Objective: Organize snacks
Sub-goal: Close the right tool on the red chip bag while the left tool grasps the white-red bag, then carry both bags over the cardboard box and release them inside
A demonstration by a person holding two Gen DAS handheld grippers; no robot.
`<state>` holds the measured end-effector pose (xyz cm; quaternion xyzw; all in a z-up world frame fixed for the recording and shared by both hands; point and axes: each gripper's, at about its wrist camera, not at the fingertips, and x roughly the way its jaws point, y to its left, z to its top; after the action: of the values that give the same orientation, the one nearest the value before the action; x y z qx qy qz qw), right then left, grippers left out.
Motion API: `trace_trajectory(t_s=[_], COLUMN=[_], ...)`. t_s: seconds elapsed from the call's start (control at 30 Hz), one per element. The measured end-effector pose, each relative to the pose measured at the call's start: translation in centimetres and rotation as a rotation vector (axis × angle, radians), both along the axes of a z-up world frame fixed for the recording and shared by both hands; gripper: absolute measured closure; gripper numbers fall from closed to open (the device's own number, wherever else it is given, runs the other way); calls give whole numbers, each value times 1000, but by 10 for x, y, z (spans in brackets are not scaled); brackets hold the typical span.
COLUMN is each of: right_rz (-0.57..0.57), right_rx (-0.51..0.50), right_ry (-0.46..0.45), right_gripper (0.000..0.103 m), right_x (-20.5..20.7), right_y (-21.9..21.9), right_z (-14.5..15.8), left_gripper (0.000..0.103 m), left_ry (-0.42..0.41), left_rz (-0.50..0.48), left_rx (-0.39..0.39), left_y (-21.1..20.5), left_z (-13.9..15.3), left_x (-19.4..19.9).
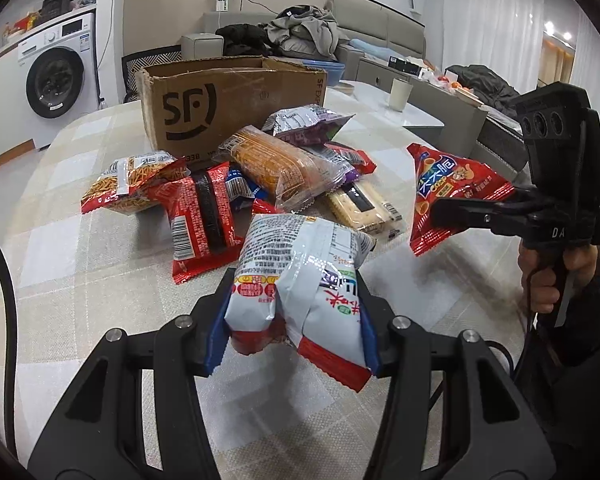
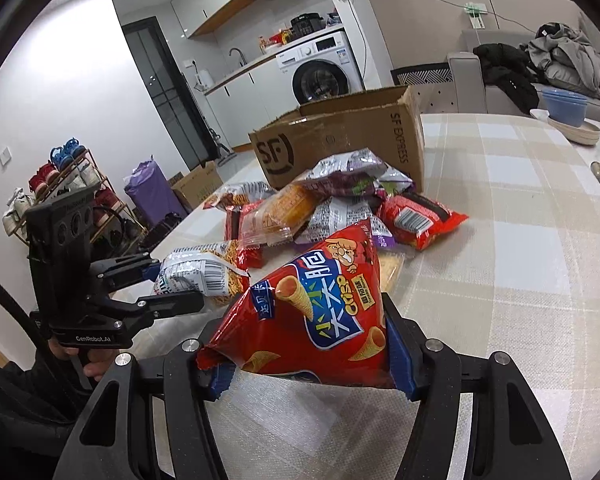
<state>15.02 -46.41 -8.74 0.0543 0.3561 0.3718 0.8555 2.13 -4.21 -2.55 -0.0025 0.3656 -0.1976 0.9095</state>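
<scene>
Now red cone-snack bag (image 2: pixel 316 312) between tool (image 2: pixel 312 364) fingers

A: What can't be seen?
B: The cardboard box (image 1: pixel 228 100) shows only outer walls at upper centre; its inside is hidden.
A: And the snack pile (image 1: pixel 236 184)?
B: Lower packets lie half covered. The white packet's (image 1: pixel 300 280) small print is unreadable.
</scene>
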Motion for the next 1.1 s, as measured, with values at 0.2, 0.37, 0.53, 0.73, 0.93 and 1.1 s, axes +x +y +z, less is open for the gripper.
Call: trace_trajectory(t_s=[0.2,0.37,0.53,0.73,0.93,1.1], right_rz=[-12,-28,-39,-47,-55,-87], right_rx=[18,32,48,57,65,62], right_ry=[-22,-28,-47,-90,-123,-155], right_gripper=[40,40,40,40,40,40], right_x=[-1,-1,-1,2,14,24], right_y=[-4,-9,-11,-7,-1,3], right_z=[8,13,20,33,44,51], left_gripper=[54,54,54,54,54,53], left_ry=[-9,-31,-61,-110,-158,-186], left_rz=[20,43,73,114,160,196], left_rx=[-23,-41,-57,-56,-69,-67], left_y=[11,21,28,30,32,34], left_z=[6,15,27,43,63,75], left_x=[-12,-23,-29,-30,-20,-9])
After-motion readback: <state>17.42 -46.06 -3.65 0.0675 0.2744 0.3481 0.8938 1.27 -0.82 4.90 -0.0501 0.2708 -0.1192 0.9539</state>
